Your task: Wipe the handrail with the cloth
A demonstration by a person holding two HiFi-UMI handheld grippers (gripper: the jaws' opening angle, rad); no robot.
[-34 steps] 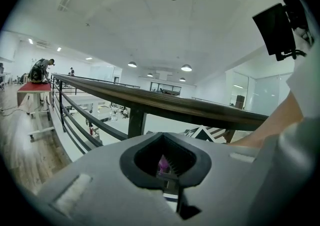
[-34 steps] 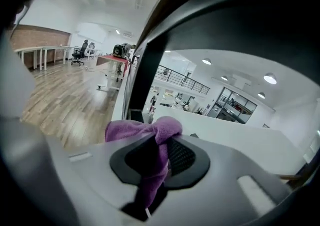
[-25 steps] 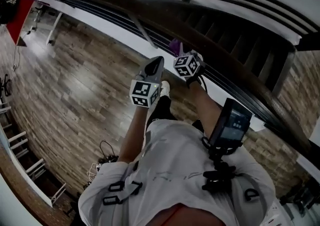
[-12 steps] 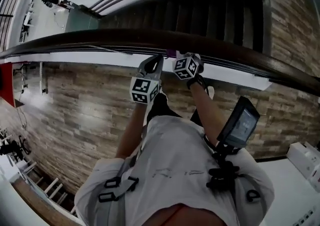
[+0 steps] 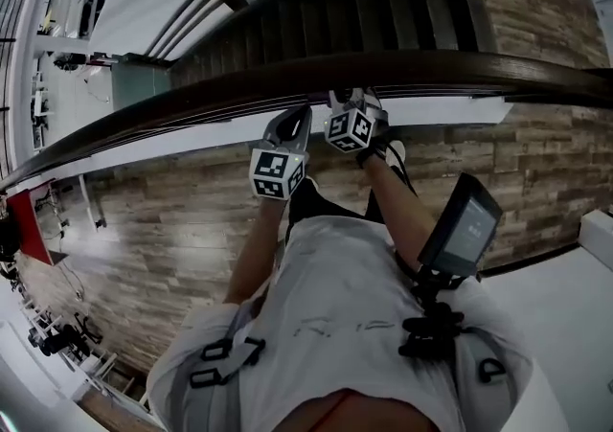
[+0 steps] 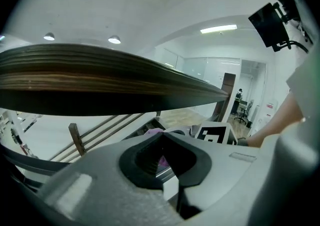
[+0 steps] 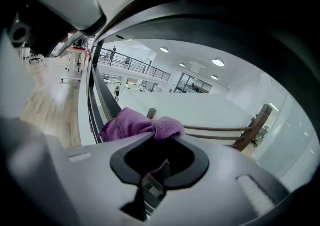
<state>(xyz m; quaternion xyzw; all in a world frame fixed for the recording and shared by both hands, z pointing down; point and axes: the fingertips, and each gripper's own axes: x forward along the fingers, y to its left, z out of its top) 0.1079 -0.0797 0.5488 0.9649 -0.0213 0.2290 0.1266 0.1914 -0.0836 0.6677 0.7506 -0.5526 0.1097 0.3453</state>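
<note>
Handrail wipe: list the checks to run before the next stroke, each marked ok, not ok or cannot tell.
1. Cloth secured: the right gripper is shut on it. Ok.
2. Cloth pressed against the handrail: no view shows the contact. Cannot tell.
3. Left gripper free: shut, with nothing held. Ok.
4. Left gripper clear of the handrail: it sits below it with a visible gap. Ok.
5. Handrail on either side of the grippers: bare, nothing resting on it. Ok.
</note>
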